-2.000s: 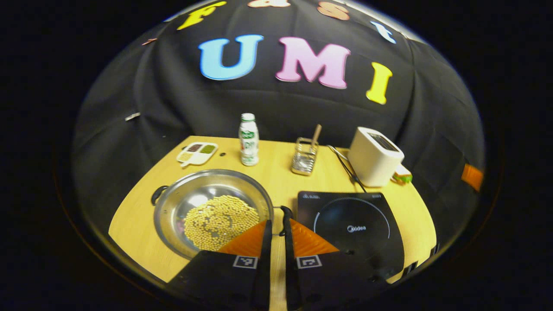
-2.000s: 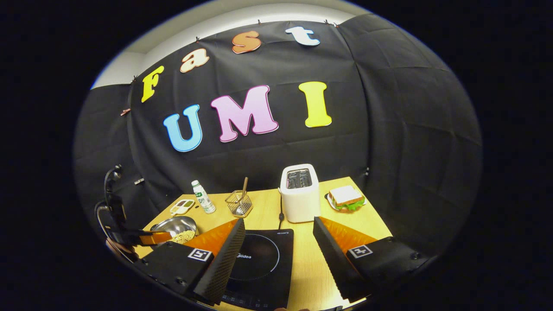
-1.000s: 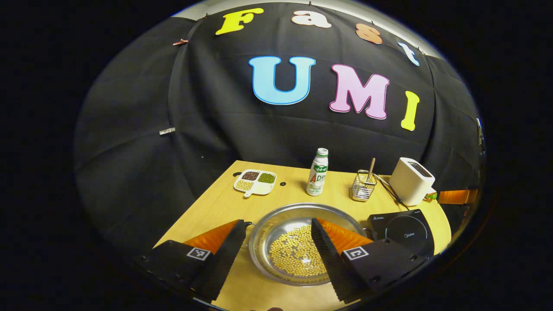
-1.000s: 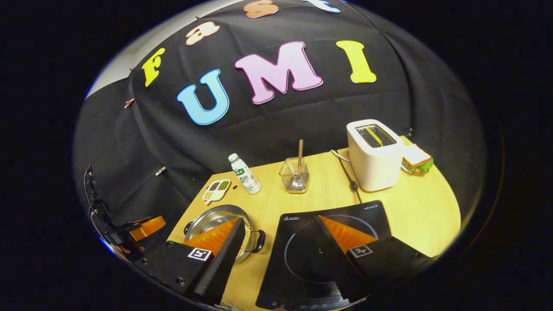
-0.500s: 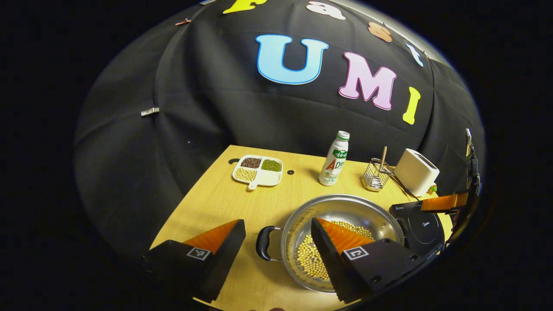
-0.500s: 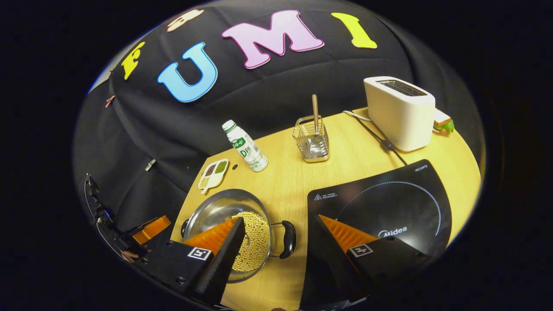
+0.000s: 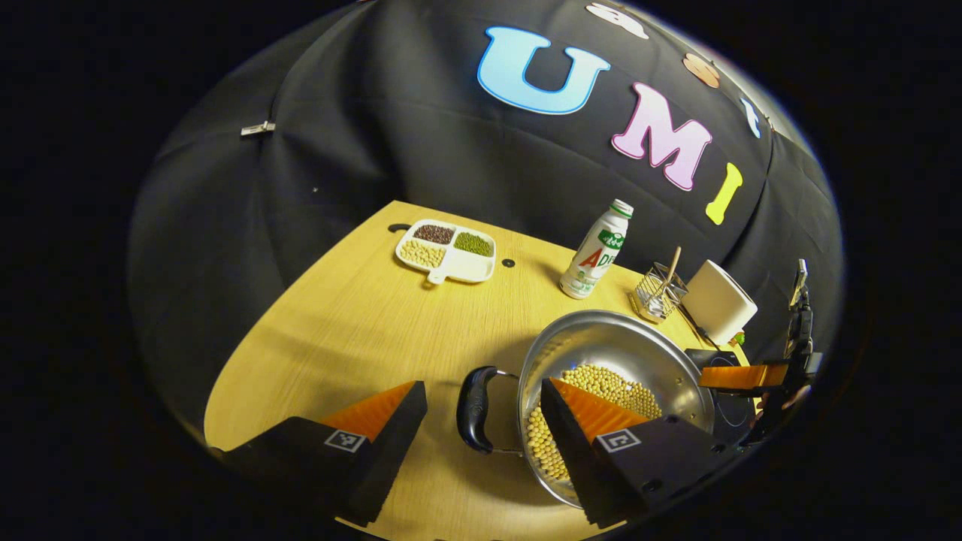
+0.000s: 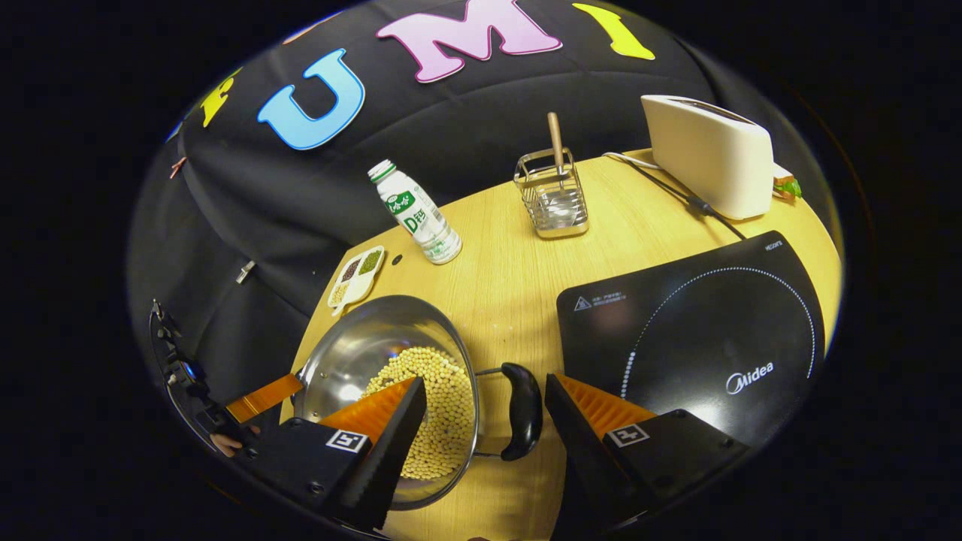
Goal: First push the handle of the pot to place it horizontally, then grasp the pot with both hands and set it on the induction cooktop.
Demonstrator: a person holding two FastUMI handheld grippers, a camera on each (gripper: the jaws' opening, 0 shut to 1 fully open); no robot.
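The round stainless-steel pot (image 7: 624, 361) of pale yellow beans (image 7: 594, 391) is sitting on the light wooden table (image 7: 353, 330), just beside the flat black induction cooktop (image 8: 699, 330) and not on it. In the left gripper view, the left gripper (image 7: 481, 421) is hovering with its fingers spread wide, one on each side of the pot's black loop handle (image 7: 476, 409); the handle is lying in the gap, touching neither finger, and one finger is reaching over the pot's rim above the beans. In the right gripper view, the right gripper (image 8: 485, 424) is likewise standing wide open around the pot's opposite black loop handle (image 8: 521, 412), holding nothing, with one finger over the beans and the other in front of the cooktop's near corner. Farther off in that view, the left gripper is showing at the pot's far side with a hand (image 8: 225, 443) behind it. Towards the back of the table, a white divided dish of beans (image 7: 447, 252), a white plastic bottle with a green cap (image 7: 597, 252), a wire caddy holding a wooden-handled utensil (image 8: 555, 191) and a white toaster (image 8: 710, 154) are standing well apart from the pot
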